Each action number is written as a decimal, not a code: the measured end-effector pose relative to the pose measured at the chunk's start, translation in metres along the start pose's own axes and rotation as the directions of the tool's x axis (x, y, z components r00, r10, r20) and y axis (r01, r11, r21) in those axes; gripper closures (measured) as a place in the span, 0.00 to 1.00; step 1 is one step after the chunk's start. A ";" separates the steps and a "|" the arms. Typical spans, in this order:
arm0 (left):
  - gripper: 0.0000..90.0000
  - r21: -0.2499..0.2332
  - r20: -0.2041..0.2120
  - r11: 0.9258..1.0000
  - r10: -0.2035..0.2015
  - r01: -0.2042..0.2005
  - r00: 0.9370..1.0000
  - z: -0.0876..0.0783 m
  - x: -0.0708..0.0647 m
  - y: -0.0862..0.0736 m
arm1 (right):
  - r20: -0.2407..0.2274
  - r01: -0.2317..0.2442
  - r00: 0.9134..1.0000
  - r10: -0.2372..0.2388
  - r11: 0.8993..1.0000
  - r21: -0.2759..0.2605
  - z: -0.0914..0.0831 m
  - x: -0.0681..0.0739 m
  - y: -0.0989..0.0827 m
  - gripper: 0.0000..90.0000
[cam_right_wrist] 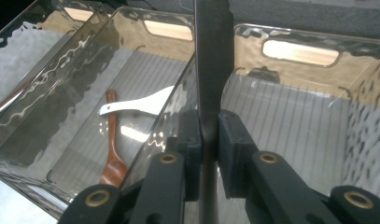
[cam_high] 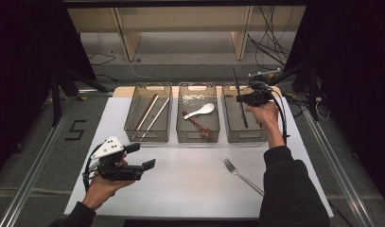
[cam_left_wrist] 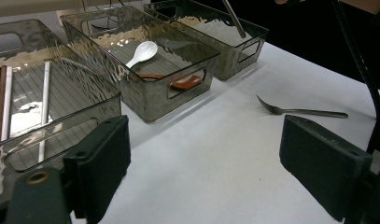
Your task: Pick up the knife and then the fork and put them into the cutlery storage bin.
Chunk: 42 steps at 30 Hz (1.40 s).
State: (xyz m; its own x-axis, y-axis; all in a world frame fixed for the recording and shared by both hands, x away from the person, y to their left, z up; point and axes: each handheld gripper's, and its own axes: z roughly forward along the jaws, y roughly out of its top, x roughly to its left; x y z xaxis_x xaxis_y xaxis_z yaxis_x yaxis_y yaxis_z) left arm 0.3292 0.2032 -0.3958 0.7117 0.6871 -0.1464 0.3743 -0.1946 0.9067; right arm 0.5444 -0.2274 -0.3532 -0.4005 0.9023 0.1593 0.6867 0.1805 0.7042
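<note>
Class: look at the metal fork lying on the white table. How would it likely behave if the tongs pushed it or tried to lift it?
The slim silver metal fork lies flat on the white table, so it would probably slide, not roll. Its shiny handle looks slippery and thin to grip. It looks stiff, so it likely won't bend.

right gripper point(cam_high: 250, 98) with dark knife point(cam_high: 239, 101) over right bin point(cam_high: 228, 135)

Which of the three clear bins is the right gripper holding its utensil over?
The right-hand clear plastic bin. The right gripper holds a long dark utensil down into it; the middle bin has spoons, the left bin chopsticks.
</note>
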 end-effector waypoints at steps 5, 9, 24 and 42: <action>0.18 0.000 0.000 1.000 0.000 0.000 1.000 0.000 0.000 0.000 | -0.004 -0.014 1.000 0.014 1.000 0.010 0.007 0.001 -0.003 0.90; 0.18 0.001 0.000 1.000 0.003 -0.003 1.000 0.000 0.000 0.000 | -0.002 -0.022 1.000 0.023 0.999 0.027 0.011 0.000 -0.008 0.90; 0.18 0.001 -0.002 1.000 0.004 -0.004 1.000 0.000 0.000 0.000 | 0.019 -0.063 0.998 0.062 0.995 0.074 0.023 -0.003 -0.022 0.90; 0.18 -0.001 -0.004 1.000 0.003 -0.003 1.000 -0.001 0.000 0.000 | 0.021 -0.076 0.997 0.074 0.990 0.123 0.016 -0.007 -0.024 0.57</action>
State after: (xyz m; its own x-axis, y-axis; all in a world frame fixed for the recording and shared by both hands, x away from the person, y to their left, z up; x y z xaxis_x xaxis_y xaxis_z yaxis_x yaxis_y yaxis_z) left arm 0.3291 0.2037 -0.3955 0.7107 0.6890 -0.1418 0.3714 -0.1963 0.9075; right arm 0.5398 -0.2315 -0.3823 -0.3359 0.9212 0.1962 0.7844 0.1583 0.5997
